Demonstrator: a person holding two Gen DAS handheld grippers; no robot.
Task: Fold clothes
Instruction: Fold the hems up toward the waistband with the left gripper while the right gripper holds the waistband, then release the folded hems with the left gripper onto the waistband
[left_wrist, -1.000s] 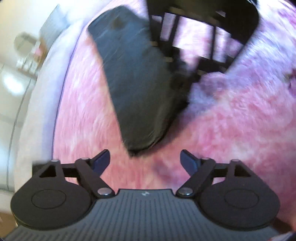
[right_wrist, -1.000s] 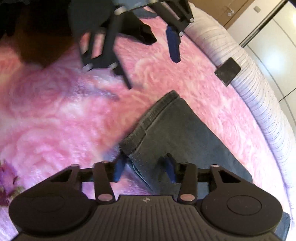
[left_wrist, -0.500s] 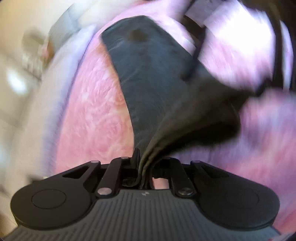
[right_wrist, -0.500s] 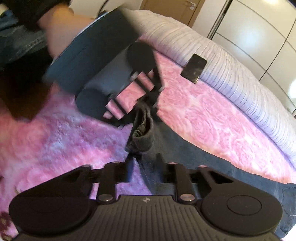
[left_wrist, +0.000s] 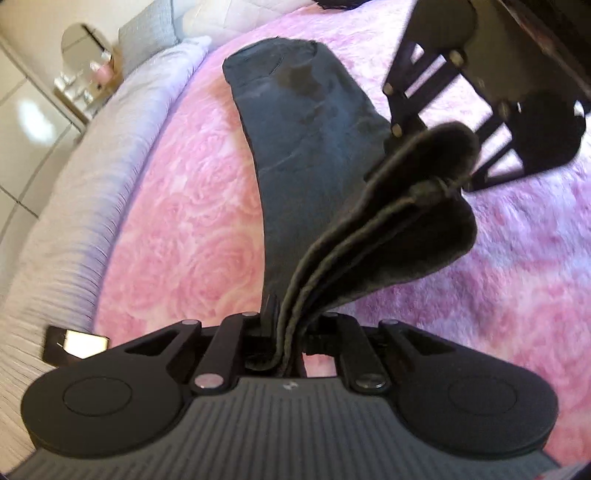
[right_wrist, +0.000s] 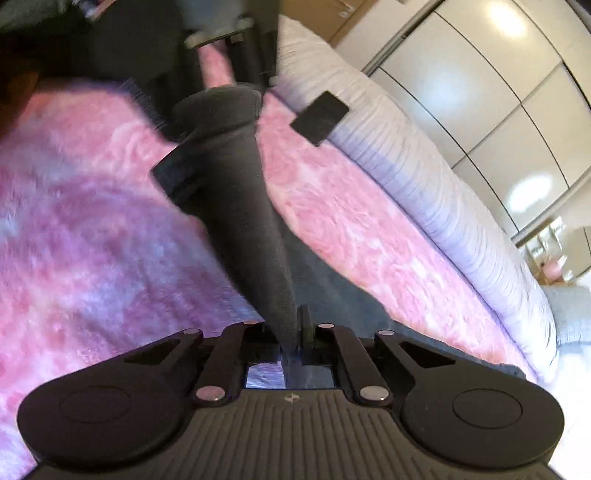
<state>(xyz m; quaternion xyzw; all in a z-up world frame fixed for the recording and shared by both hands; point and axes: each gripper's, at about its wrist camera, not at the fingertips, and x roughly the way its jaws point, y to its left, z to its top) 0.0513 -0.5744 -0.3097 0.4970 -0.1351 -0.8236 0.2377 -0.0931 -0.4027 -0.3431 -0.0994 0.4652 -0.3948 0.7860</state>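
Note:
Dark grey jeans (left_wrist: 306, 122) lie stretched along a pink rose-patterned blanket (left_wrist: 192, 221). My left gripper (left_wrist: 284, 332) is shut on the hem end of the jeans, and the layered hems (left_wrist: 406, 206) rise from it off the blanket. My right gripper (right_wrist: 291, 332) is shut on the other corner of the same end, with the cloth (right_wrist: 236, 192) pulled taut between the two. The right gripper's body (left_wrist: 491, 85) shows at the upper right of the left wrist view.
A white ribbed bed edge (left_wrist: 70, 195) borders the blanket. A dark phone (right_wrist: 319, 118) lies on that edge; it also shows in the left wrist view (left_wrist: 75, 341). White wardrobe doors (right_wrist: 491, 107) and a dressing table with a round mirror (left_wrist: 83, 48) stand beyond.
Both grippers closed on the jeans' hem end, the left from open a second ago. They have lifted that end off the blanket and carried it upward, pulling the cloth taut.

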